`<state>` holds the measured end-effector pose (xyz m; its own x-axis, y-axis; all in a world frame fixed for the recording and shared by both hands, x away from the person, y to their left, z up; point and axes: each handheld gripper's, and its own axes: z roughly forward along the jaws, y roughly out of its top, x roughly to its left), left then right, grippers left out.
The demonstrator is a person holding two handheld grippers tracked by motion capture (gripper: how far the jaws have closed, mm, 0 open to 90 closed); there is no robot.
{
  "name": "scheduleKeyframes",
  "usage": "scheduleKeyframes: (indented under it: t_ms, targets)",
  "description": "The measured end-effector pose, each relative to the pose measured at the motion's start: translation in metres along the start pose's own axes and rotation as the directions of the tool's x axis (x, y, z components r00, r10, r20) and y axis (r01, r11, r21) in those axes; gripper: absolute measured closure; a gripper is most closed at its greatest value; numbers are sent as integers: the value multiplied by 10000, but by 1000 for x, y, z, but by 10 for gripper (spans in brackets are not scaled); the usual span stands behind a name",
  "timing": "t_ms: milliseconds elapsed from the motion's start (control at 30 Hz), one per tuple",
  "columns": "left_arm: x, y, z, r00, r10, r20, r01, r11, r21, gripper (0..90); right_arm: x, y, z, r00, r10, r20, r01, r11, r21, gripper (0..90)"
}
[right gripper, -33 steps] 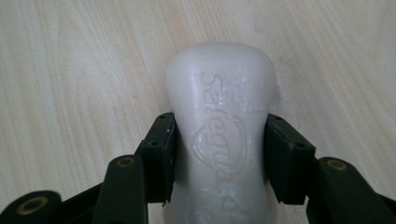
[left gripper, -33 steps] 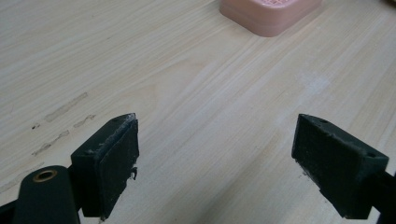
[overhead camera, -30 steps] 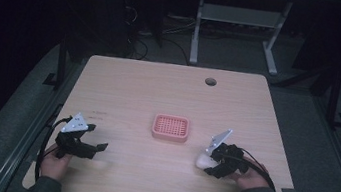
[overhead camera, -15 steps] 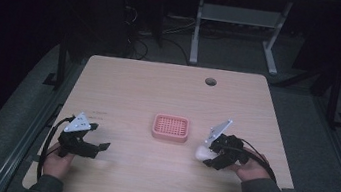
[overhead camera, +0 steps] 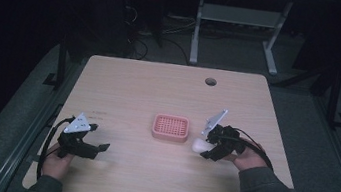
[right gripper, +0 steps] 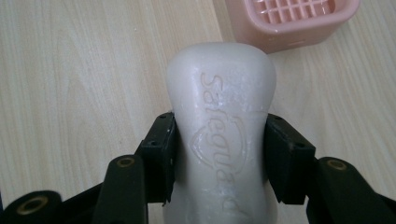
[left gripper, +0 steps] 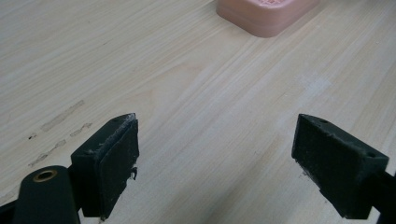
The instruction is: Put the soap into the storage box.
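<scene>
Right gripper view, right tool (right gripper: pixel 219 149) pinching smooth waisted white soap bar (right gripper: pixel 220 126), left tool (left gripper: pixel 229 163) spread.

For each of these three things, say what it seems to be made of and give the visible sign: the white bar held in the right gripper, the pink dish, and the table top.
White bar: likely soap, with a waxy matt surface and a moulded brand name.
Pink dish: probably plastic, smooth, evenly coloured, with a moulded grid.
Table top: pale wood or wood-look laminate, judging by its straight grain lines; which one cannot be told.
</scene>
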<state>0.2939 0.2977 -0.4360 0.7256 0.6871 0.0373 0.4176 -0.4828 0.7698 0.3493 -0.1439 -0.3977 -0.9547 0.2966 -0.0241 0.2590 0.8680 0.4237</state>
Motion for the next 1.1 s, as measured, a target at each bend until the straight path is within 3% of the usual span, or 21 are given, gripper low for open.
scheduleKeyframes:
  t_ms: [267,700,933,1100]
  targets:
    - [0,0,0,10000,30,13,-30,10000,40,144,-6,8,-3,9996,-297,13,297,9996,24,485]
    - [1,0,0,10000,26,-23,-26,10000,19,144,-12,22,-1,9982,-519,-305,506,9978,-419,485]
    - [1,0,0,10000,76,-44,-76,10000,58,144,-14,32,-2,9971,-683,-344,672,9972,-337,485]
    - [1,-1,0,10000,-53,-57,53,10000,-6,144,-17,41,-5,9955,-874,-372,856,9952,-478,485]
